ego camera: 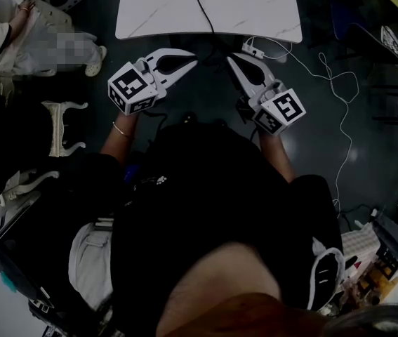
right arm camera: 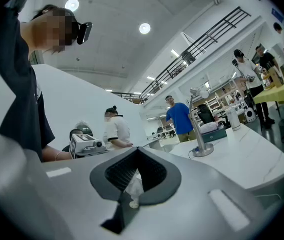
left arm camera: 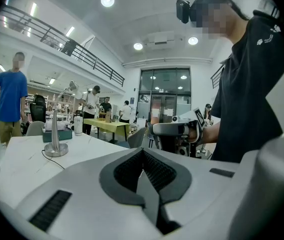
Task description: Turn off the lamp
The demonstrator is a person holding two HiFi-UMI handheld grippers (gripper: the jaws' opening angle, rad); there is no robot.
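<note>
The lamp (left arm camera: pixel 56 129) is a slim silver stand on a round base with a small head on a bent arm. It stands far back on the white marble table (left arm camera: pixel 26 169). The right gripper view also shows the lamp (right arm camera: pixel 199 129) on the table (right arm camera: pixel 242 159). Its black cable (ego camera: pixel 200 5) runs across the table (ego camera: pixel 156 12) in the head view. My left gripper (ego camera: pixel 193 60) and right gripper (ego camera: pixel 231 57) hover side by side just short of the table's near edge. Both are shut and empty, left gripper (left arm camera: pixel 143 151) and right gripper (right arm camera: pixel 137 149) alike, well apart from the lamp.
A teal box (left arm camera: pixel 57 134) and a white bottle (left arm camera: pixel 78 125) sit behind the lamp. A white cord with a plug block (ego camera: pixel 255 48) trails over the dark floor. White chairs (ego camera: pixel 62 125) and a seated person (ego camera: pixel 2 27) are at the left. Several people stand farther off.
</note>
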